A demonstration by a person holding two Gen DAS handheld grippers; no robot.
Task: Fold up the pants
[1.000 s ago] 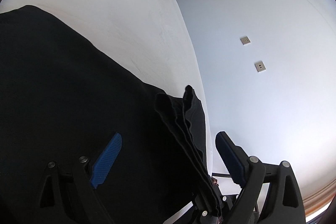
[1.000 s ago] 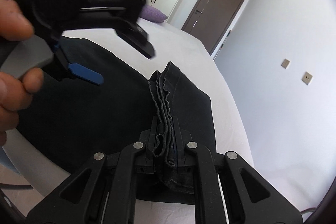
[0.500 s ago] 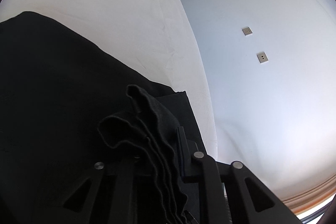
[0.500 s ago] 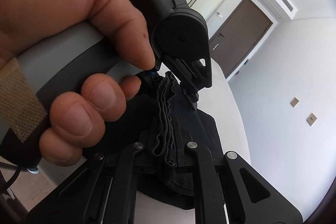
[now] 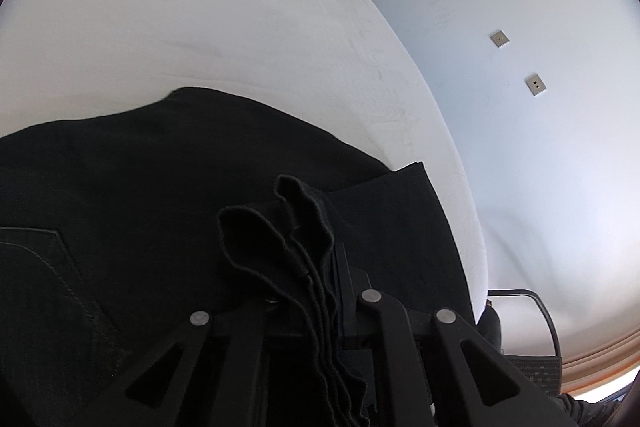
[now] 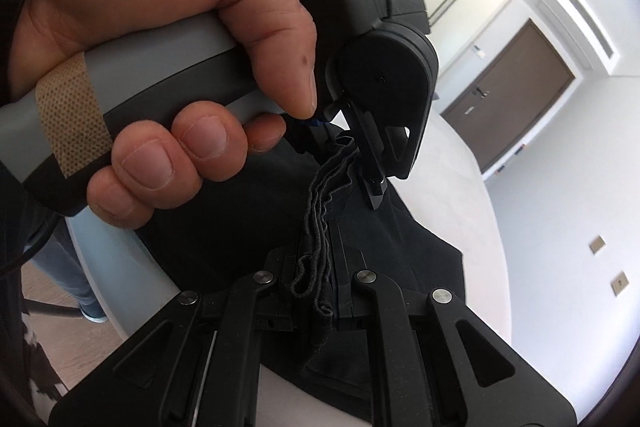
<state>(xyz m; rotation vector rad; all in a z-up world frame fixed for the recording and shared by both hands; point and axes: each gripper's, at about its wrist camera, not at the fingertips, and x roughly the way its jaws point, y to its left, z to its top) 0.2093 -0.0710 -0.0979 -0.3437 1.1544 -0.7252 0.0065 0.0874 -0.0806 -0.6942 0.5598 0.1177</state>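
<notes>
- Left wrist view: black pants (image 5: 160, 211) lie spread on a white bed (image 5: 192, 27), one corner reaching the bed's right edge. A pocket seam shows at lower left. The left gripper (image 5: 316, 279) has just closed; its fingers pinch a stack of wavy hem edges that rises between them.
- Right wrist view: the right gripper (image 6: 316, 267) is clamped on the same layered edge of the pants (image 6: 400, 239). A hand (image 6: 168, 67) grips the left gripper (image 6: 352, 155) just beyond, holding that edge.
</notes>
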